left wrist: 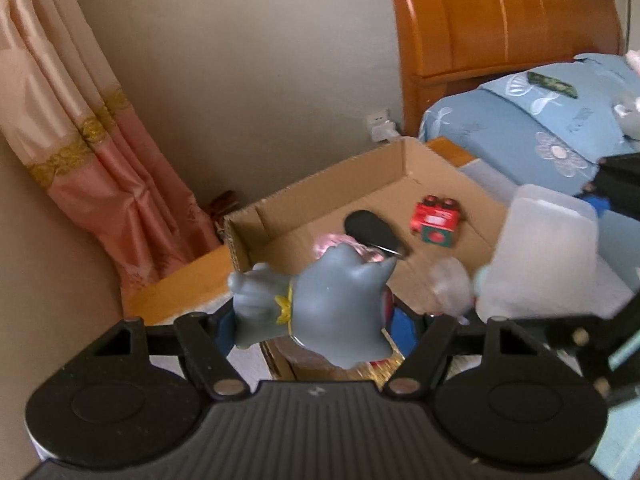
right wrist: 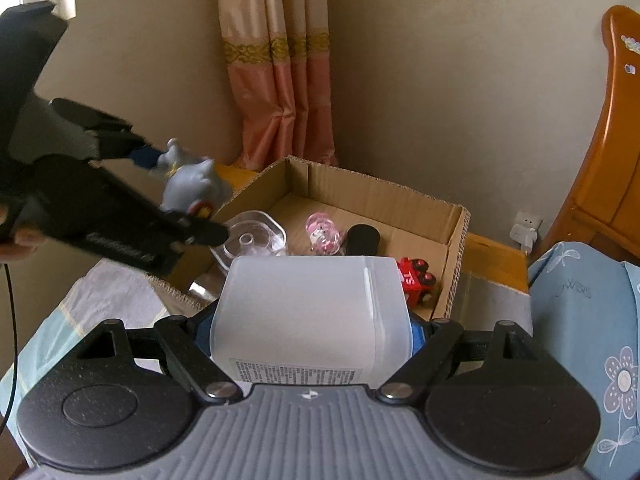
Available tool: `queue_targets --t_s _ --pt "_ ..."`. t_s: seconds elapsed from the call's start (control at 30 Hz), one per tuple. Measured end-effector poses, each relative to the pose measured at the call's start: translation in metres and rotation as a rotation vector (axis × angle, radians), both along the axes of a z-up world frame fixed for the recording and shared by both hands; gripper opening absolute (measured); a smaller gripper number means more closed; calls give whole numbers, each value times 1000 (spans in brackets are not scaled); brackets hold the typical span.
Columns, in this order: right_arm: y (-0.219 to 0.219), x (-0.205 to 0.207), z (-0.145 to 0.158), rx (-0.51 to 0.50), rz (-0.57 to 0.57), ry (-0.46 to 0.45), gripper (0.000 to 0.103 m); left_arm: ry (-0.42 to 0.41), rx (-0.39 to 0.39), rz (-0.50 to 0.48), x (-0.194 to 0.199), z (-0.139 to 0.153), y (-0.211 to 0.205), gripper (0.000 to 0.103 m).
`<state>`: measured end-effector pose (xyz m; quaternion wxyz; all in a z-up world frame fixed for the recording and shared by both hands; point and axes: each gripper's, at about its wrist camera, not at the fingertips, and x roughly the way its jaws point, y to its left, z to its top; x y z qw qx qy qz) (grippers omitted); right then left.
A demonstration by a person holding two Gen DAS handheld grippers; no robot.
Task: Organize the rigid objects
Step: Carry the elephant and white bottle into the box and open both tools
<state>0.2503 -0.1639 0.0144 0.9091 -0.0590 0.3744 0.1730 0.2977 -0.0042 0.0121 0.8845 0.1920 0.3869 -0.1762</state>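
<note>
Risk: both loads hung over the cardboard box (right wrist: pixel 452 236); releasing from height could have knocked over the clear dish (right wrist: pixel 256 238) or pink globe (right wrist: pixel 324 234) inside
Room: box sat on an orange wooden stand (left wrist: pixel 188 284) between bed (left wrist: pixel 520 140) and curtain (left wrist: pixel 100 152)
Right gripper (right wrist: pixel 312 332): clamped on a frosted plastic container (right wrist: pixel 312 312)
Left gripper (left wrist: pixel 320 320): closed around the grey figurine (left wrist: pixel 320 300)

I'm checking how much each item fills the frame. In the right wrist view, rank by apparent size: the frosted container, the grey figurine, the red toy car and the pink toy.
1. Frosted container, by far the largest, though it is nearest the camera.
2. Grey figurine.
3. Red toy car and pink toy look about alike; the car is partly hidden, so no ranking.
</note>
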Motion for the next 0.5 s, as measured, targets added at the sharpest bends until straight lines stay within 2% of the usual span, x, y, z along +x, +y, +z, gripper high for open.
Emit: queue_targets --t_s 0.17,0.27,0.33,0.5 --pt "6 22 -2 -7 -12 9 87 51 -4 38 41 -12 -3 72" --pt "8 31 -5 -3 -19 18 87 44 10 61 56 -17 -5 72" --pt "8 35 -7 -2 -23 24 87 59 -11 74 64 -20 -5 72" --pt "7 44 -12 -20 -34 34 87 53 -51 116 77 -21 -5 82"
